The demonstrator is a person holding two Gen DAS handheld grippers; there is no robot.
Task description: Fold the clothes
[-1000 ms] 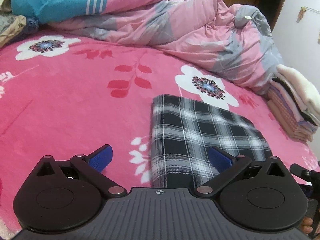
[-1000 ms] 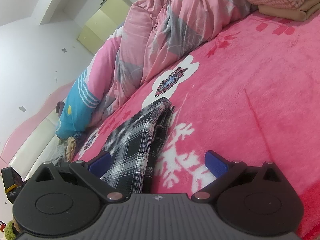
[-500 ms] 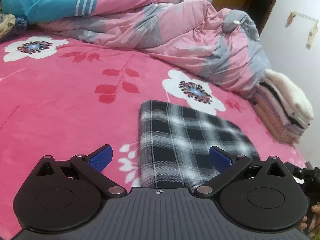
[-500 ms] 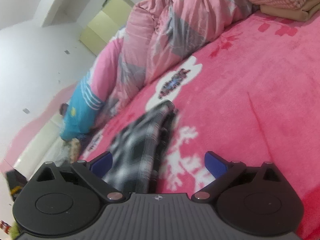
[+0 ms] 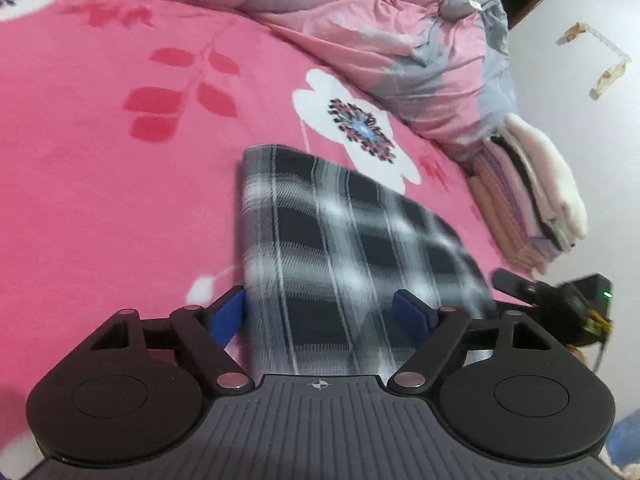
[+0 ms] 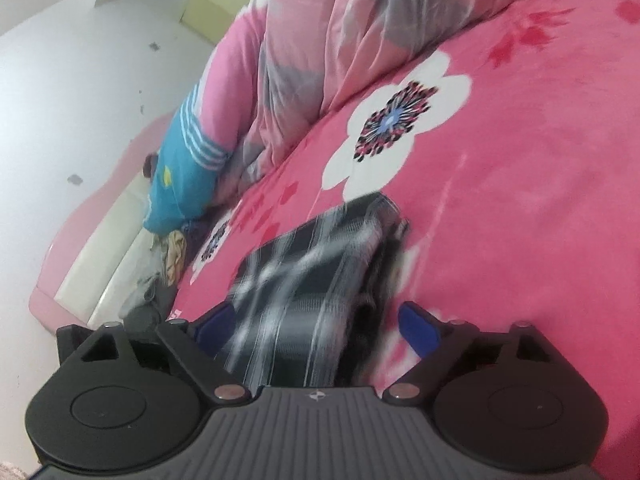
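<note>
Both grippers sit nearer the folded black-and-white plaid cloth (image 5: 344, 264) than half a second ago, and the jaws of the left gripper (image 5: 322, 318) and right gripper (image 6: 316, 322) are closing from full spread; I read this as the start of a two-handed pickup of the finished fold. The cloth lies flat on the pink floral fleece bedspread (image 5: 100, 184), its near edge between each pair of blue fingertips (image 5: 412, 316), still wide with no pad visibly pressing. Folded stack of pink and cream clothes (image 5: 532, 200) lies beyond on the bedspread.
</note>
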